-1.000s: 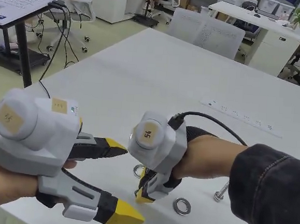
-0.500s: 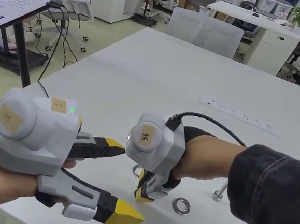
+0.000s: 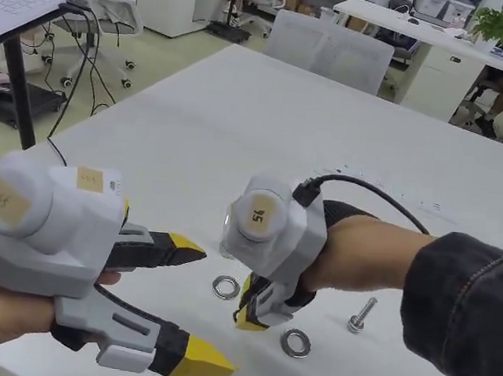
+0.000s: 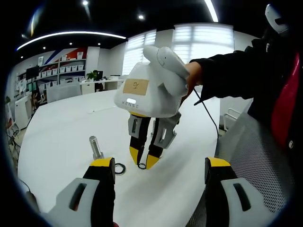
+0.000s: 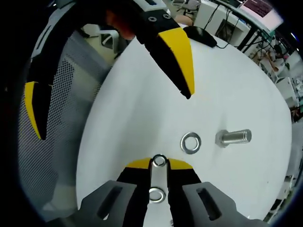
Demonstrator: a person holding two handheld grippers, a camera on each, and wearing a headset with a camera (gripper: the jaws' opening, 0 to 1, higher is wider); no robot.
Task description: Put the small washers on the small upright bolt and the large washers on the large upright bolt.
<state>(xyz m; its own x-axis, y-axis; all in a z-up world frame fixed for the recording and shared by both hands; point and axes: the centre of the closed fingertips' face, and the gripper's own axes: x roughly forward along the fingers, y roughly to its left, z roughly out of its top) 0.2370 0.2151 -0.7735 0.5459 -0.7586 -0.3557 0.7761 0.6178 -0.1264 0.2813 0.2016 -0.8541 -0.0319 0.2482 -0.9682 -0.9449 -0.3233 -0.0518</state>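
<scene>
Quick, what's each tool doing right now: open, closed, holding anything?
Left tool: open, holding nothing.
Right tool: closed on a small washer at its tips.

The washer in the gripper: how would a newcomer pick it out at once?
On the white table, find the right gripper, pointing down near the upright bolt. The washer is pinched between its yellow tips, while the loose washers lie flat on the table.
</scene>
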